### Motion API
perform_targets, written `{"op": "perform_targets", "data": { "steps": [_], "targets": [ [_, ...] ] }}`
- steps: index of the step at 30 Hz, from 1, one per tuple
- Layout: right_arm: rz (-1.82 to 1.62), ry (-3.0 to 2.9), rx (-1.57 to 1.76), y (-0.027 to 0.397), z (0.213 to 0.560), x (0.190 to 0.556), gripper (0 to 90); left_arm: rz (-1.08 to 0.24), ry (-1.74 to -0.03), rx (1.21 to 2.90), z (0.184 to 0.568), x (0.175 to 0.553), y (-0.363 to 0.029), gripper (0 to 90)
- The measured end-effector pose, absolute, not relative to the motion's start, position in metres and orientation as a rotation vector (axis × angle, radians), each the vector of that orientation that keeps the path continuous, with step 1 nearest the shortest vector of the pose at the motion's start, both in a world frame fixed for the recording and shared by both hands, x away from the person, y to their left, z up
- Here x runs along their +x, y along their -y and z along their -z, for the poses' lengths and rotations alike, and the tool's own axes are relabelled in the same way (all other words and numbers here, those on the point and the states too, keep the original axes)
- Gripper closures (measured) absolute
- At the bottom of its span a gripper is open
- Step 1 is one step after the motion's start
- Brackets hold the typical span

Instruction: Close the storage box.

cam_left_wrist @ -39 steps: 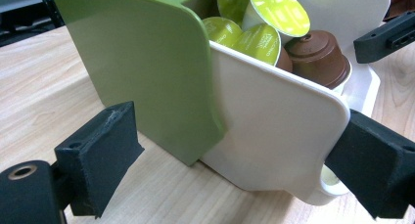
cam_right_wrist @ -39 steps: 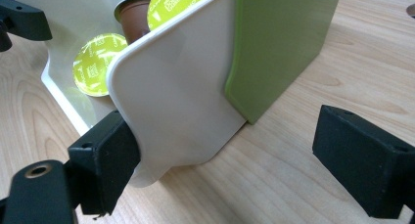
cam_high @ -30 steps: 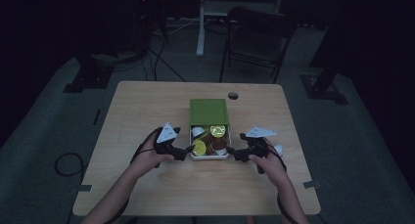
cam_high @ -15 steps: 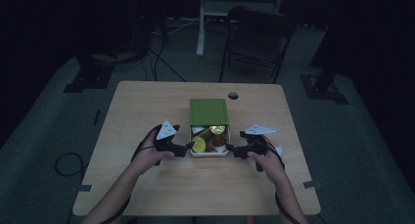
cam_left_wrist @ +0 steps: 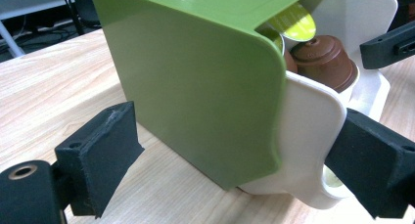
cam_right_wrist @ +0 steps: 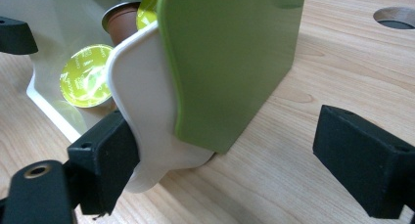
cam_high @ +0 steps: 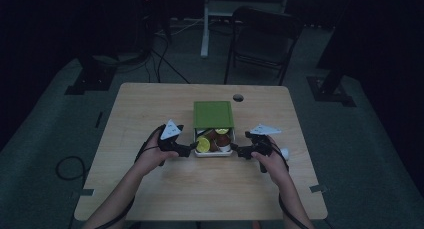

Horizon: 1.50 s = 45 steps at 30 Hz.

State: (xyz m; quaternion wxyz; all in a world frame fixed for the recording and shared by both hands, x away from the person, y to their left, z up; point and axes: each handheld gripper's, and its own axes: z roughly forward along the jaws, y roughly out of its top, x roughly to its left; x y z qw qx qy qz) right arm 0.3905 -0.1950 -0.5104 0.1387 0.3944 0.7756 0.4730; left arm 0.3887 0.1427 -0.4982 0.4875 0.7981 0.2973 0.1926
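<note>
One white plastic drawer tray point(cam_high: 213, 152), partly slid out of one green box sleeve point(cam_high: 213, 114), mid-table on my wooden table point(cam_high: 150, 109). I count two yellow-lidded capsules point(cam_high: 203, 145) and two brown ones point(cam_left_wrist: 325, 57). My left gripper point(cam_high: 189, 149) and right gripper point(cam_high: 236, 150): jaws wide, flanking tray corners.

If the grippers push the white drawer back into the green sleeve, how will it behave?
The white drawer looks like stiff, glossy plastic, so it probably slides easily and may slip off the jaws. The coffee capsules lie loose inside and could shift. The green sleeve seems light, so it may skid on the table.
</note>
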Motion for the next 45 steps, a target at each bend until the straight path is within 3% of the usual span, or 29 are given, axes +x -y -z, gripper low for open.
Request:
{"op": "perform_targets", "data": {
  "steps": [45],
  "targets": [
    [-1.302, -2.140, 1.282, 0.184, 0.512, 0.407, 10.9, -0.525, -0.770, 1.925, 0.501, 0.414, -0.133, 9.1]
  ]
}}
